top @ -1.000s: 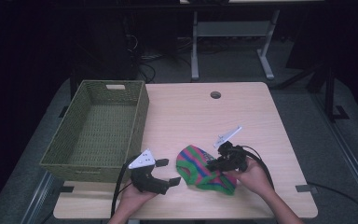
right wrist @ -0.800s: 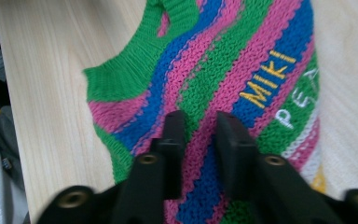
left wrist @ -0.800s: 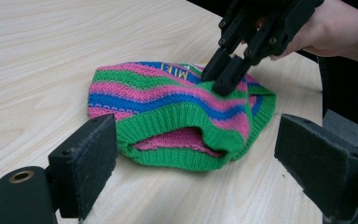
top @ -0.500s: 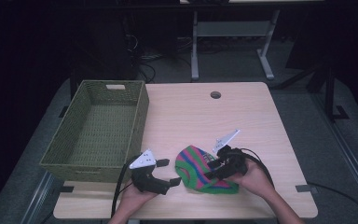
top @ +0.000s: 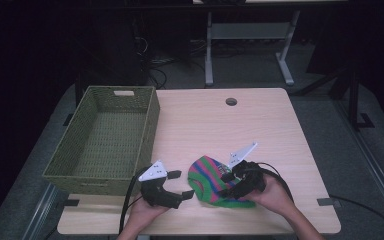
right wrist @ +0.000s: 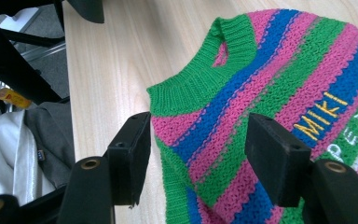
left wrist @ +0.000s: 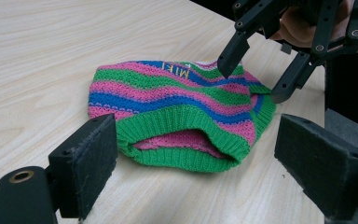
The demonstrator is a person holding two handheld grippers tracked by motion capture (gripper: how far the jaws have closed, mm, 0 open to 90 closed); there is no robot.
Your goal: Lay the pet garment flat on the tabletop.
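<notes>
Small striped knit sweater in green, pink and blue, flat on the pale wooden surface near its front edge. Right hand-held gripper just over it, released, jaws just opening, gripping nothing. Left hand-held gripper beside it, spread wide, empty, hand low.

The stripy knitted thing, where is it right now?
In the high view the stripy knitted piece lies flat on the table's near edge, between the left tool and the right tool, to the right of the green basket.
</notes>
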